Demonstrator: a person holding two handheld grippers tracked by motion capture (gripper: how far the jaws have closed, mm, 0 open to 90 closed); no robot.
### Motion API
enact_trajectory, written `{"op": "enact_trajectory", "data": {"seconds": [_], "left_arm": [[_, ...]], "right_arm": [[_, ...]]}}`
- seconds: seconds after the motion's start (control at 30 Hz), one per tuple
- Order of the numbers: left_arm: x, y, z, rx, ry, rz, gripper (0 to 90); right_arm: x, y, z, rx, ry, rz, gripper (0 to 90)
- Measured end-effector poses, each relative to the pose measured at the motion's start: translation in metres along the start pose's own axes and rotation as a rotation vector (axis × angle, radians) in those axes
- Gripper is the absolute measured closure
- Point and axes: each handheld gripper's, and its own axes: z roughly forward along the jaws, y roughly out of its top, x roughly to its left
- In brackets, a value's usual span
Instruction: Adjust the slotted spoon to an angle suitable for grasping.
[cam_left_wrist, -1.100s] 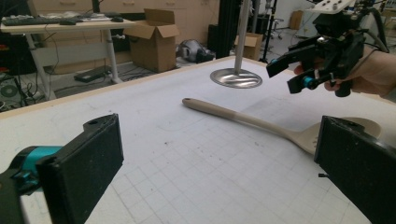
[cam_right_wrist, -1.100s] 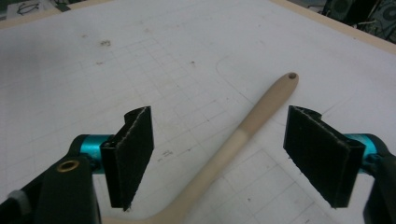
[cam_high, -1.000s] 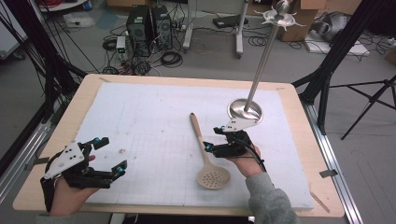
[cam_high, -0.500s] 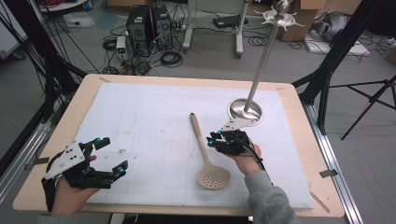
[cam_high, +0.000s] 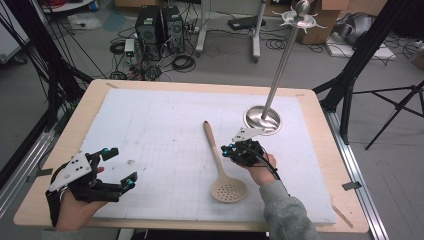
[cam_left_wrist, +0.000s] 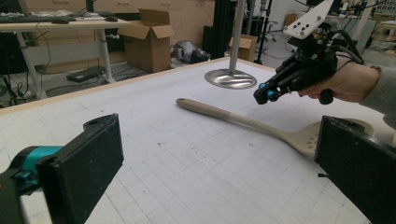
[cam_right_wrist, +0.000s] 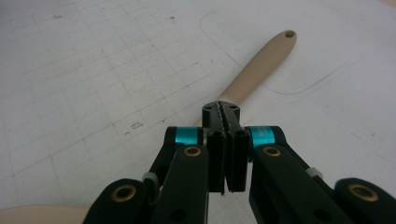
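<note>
Right gripper view: right claw (cam_right_wrist: 226, 116) has just been closing, and its pads now meet flat with nothing between them. The slotted spoon (cam_right_wrist: 261, 65) lies on the table (cam_high: 75, 120), mid-right, handle pointing away. It passes under the claw tip, not inside it. Left gripper view puts that claw (cam_left_wrist: 267, 93) just above the handle (cam_left_wrist: 233, 116), apart from it.

Left claw (cam_high: 120, 167) is wide open and empty at the near left corner.

Risks as I read it:
- Shut claw coming down would only push or roll the handle, so no grip; it has to reopen first.
- Handle is rounded and lies flat, so an off-centre pinch may let it skid out.
- Metal stand base (cam_high: 262, 120) sits near the right hand; a wide swing could knock it.
</note>
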Motion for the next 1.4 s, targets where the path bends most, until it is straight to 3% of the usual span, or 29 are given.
{"op": "enact_trajectory", "data": {"seconds": [0.33,0.87,1.1,1.4], "left_arm": [[-0.001,0.000,0.001,0.001,-0.004,0.003,1.7],[-0.001,-0.002,0.004,0.006,-0.010,-0.006,1.7],[-0.001,-0.003,0.005,0.011,-0.015,-0.009,1.7],[-0.001,-0.004,0.006,0.014,-0.018,-0.011,1.7]], "right_arm": [[-0.007,-0.004,0.008,0.025,0.026,0.021,89.4],[-0.014,-0.009,0.024,0.042,0.003,0.004,89.8],[-0.021,-0.012,0.031,0.041,0.009,0.048,89.8],[-0.023,-0.014,0.037,0.043,0.029,0.054,90.0]]}}
